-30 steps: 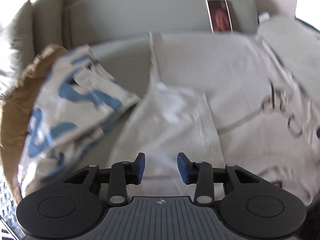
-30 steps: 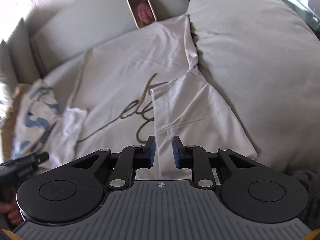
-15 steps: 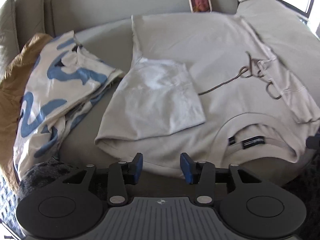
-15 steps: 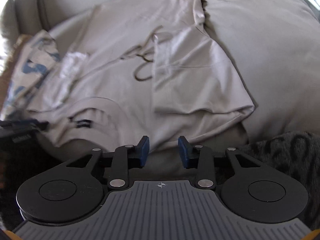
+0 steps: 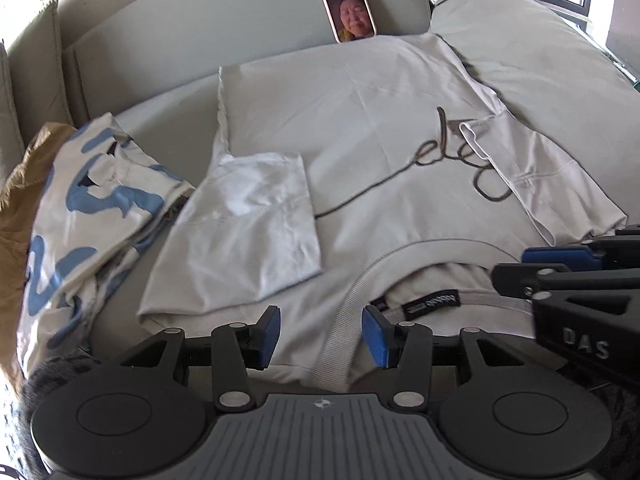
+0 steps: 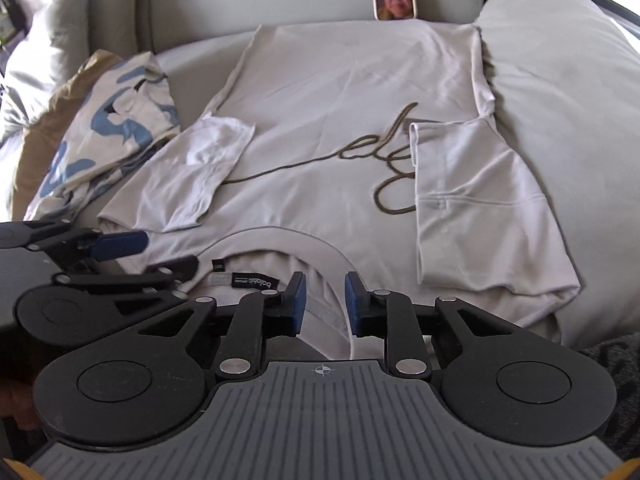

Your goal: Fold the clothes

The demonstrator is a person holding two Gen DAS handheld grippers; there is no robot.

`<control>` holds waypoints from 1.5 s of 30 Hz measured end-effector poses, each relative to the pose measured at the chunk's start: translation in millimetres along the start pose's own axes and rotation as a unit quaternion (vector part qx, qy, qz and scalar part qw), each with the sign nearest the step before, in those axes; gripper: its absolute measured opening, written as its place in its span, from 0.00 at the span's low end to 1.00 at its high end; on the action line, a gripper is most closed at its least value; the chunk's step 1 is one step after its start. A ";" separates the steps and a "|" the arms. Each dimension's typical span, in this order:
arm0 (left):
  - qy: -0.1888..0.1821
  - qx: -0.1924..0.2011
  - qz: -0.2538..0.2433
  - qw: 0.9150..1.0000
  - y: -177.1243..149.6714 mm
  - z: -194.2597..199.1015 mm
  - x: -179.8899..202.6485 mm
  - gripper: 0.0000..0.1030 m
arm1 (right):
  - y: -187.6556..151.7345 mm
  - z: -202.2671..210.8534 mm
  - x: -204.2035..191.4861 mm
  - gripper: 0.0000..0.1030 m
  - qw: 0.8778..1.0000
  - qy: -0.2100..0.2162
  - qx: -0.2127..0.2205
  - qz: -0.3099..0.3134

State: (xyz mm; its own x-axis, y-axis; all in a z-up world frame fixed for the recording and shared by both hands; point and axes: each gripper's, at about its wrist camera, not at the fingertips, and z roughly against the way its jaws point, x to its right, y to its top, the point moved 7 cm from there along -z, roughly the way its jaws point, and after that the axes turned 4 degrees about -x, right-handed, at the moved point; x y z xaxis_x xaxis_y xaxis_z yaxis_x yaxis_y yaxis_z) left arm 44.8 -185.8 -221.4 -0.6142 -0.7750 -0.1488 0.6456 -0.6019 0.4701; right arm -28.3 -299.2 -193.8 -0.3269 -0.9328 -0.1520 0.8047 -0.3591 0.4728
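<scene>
Left wrist view shows the beige T-shirt spread flat on the grey sofa, both sleeves folded inward, collar nearest. The left gripper hangs at the collar's left side, jaws wide apart, gripping nothing. The right gripper sits at the collar's right, jaws parted and empty. A blue-patterned garment lies left; a phone leans at the far backrest

Patterned garment crowding shirt's left

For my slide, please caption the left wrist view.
Open left gripper poised at collar of beige T-shirt, both sleeves folded inward.
</scene>
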 end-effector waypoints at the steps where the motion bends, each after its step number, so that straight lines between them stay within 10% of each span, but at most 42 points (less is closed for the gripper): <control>1: -0.003 -0.003 0.003 1.000 -0.6 -1.7 0.4 0.44 | 0.1 -1.9 0.2 0.25 1.000 -0.002 0.000 -0.001; 14: -0.033 -0.037 0.033 0.998 -10.3 -12.6 3.2 0.44 | -13.8 -18.8 1.9 0.24 1.000 -0.018 -0.022 0.005; 22: -0.115 -0.034 0.072 0.990 -10.4 23.4 -22.7 0.43 | -26.0 11.2 12.5 0.26 0.992 0.076 -0.073 -0.068; 33: -0.084 0.122 0.133 0.980 116.1 99.3 -121.0 0.53 | 101.0 133.6 26.4 0.45 0.992 0.059 0.104 -0.041; 45: -0.045 0.105 0.135 0.984 224.4 -16.1 -145.3 0.59 | 216.0 59.4 94.8 0.54 0.981 0.044 0.068 -0.179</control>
State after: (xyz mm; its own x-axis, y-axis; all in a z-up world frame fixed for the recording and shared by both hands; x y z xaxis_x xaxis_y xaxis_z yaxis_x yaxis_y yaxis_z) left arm 286.3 -211.3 -108.3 -0.4776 -0.8750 0.0798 0.6880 -0.3159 0.6533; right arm 85.2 -463.3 -54.5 -0.5267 -0.7497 -0.4007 0.5712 -0.6612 0.4864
